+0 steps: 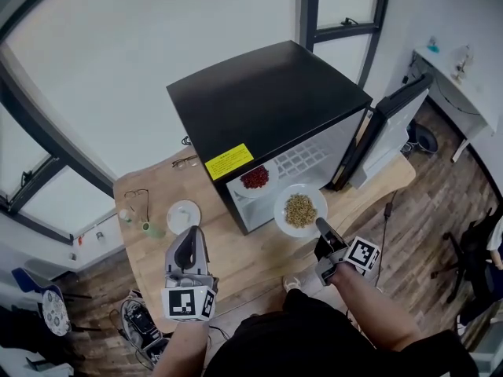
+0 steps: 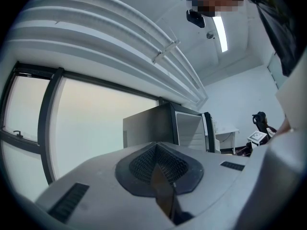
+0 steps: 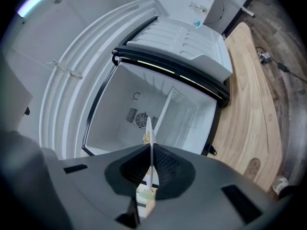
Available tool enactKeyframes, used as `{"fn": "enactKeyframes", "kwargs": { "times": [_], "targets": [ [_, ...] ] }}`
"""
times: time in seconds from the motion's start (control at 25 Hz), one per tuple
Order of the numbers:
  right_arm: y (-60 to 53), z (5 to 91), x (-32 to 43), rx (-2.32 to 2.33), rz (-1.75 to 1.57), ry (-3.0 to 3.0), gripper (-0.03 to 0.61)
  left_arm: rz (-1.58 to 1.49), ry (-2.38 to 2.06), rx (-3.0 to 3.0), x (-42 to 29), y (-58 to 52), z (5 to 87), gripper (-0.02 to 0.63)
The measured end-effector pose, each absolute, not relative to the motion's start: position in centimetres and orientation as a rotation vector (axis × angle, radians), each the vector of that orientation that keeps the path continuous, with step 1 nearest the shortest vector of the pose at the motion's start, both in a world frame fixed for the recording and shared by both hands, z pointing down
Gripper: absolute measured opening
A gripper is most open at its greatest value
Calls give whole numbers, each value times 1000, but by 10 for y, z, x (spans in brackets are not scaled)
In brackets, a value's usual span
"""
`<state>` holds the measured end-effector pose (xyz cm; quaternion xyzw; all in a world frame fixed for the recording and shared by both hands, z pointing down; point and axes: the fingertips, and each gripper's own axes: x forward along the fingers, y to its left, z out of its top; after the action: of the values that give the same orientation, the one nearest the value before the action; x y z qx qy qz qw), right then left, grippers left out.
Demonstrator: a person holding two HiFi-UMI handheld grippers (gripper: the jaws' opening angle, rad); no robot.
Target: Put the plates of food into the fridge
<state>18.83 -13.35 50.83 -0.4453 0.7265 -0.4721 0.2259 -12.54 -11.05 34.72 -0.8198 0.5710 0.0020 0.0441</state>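
Observation:
A black mini fridge stands on the wooden table with its door swung open to the right. On its shelf sits a white plate of red food. My right gripper is shut on the near rim of a white plate of tan grains, which hangs just in front of the fridge opening. In the right gripper view this plate runs edge-on between the jaws of the right gripper, with the white fridge interior beyond. My left gripper is shut and empty, well left of the fridge.
A small empty white dish, a green cup and two pairs of glasses lie on the table's left part. Cables and gear sit on the floor below the table edge. The left gripper points up at the ceiling.

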Motion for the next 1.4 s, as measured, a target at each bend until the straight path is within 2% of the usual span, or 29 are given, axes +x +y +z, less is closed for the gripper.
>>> {"fn": "enactKeyframes", "kwargs": {
  "times": [0.76, 1.4],
  "targets": [
    [-237, 490, 226, -1208, -1283, 1884, 32, -58, 1878, -2368, -125, -148, 337, 5],
    [-309, 474, 219, -1336, -1152, 2063, 35, -135, 1990, -2285, -140, -169, 339, 5]
  ]
}}
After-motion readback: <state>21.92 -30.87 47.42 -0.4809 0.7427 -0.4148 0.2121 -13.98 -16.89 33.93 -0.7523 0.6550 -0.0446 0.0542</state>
